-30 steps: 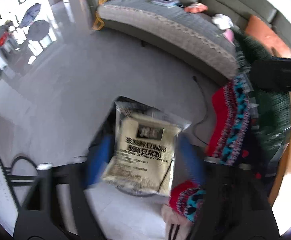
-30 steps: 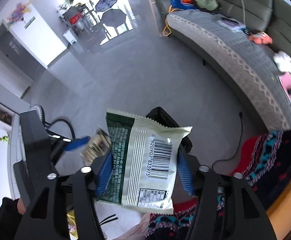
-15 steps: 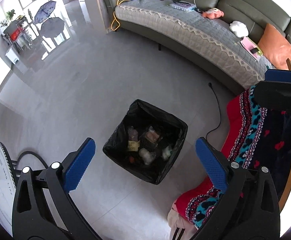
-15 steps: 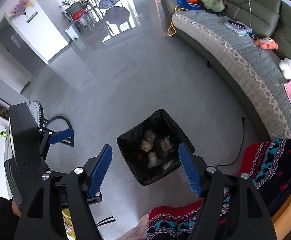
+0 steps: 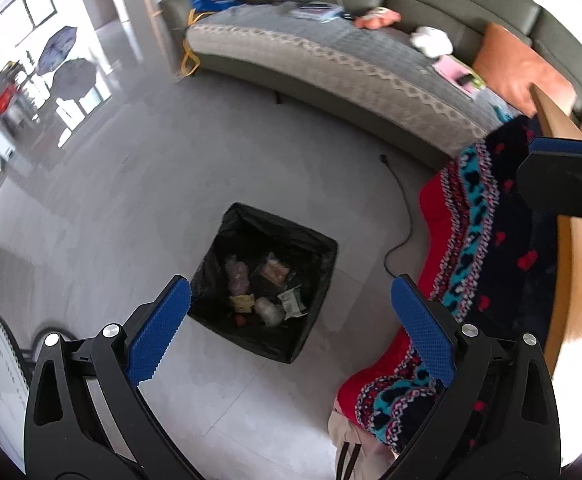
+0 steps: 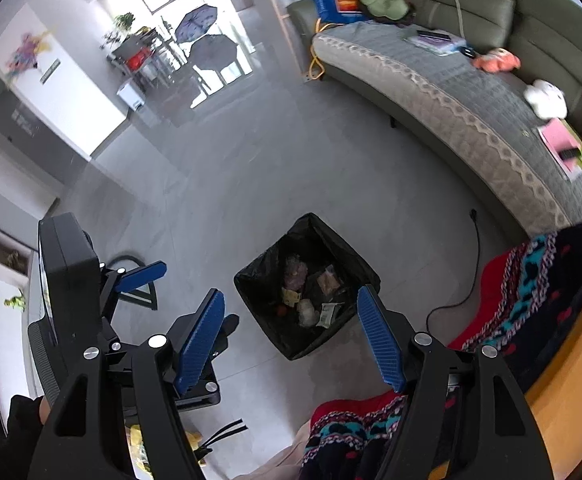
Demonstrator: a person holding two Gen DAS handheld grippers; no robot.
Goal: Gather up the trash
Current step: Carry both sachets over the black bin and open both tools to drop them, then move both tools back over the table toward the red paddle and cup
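A square bin lined with a black bag (image 5: 269, 288) (image 6: 311, 282) stands on the grey floor below both grippers. Several wrappers lie in it, among them a green and white packet (image 5: 294, 299) (image 6: 329, 314). My left gripper (image 5: 289, 330) hangs open above the bin's near edge, nothing between its blue pads (image 5: 159, 330). My right gripper (image 6: 291, 338) is open too, with empty blue pads (image 6: 379, 340). The left gripper's body (image 6: 71, 280) shows at the left of the right wrist view.
A grey-covered sofa (image 5: 351, 60) (image 6: 451, 92) runs along the back right, with small items on it. A person's patterned sleeve (image 5: 483, 220) (image 6: 531, 272) and a wooden table edge (image 5: 575, 264) fill the right. A black cable (image 5: 401, 216) lies on the floor beside the bin.
One second ago each gripper was shut on a packet. Both jaws have opened and the packets now lie in the bin. Both hands have since shifted sideways.
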